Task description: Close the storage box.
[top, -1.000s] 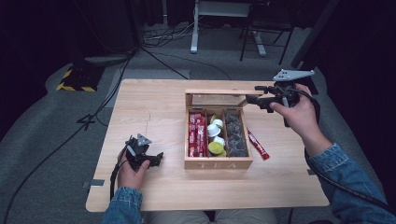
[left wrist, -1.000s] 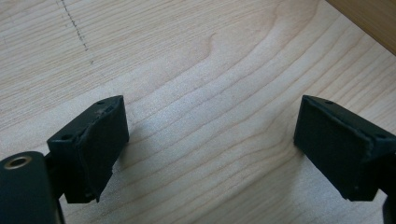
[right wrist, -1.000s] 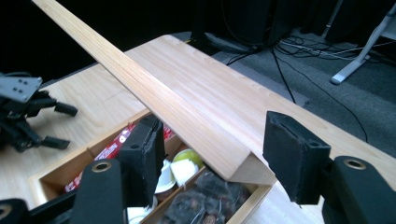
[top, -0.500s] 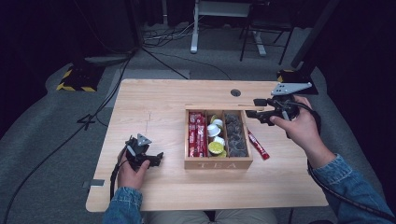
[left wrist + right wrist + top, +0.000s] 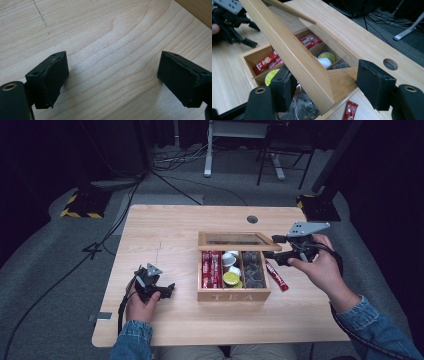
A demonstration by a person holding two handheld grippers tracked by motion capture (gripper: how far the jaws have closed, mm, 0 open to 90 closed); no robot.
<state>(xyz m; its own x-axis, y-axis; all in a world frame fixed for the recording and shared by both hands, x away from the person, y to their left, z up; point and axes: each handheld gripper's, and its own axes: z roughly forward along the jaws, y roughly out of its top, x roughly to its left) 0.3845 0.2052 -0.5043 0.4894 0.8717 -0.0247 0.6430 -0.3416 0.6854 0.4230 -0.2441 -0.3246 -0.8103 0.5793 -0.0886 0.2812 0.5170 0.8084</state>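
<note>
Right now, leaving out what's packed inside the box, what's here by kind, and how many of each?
Grippers: 2 (left; right, jaws just opening, the lid between them)
Box: 1
Red sachet beside the box: 1
Total: 4

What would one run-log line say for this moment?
right gripper: jaws just opening, astride tea box lid | lid half-raised | left gripper: open, over table
</note>
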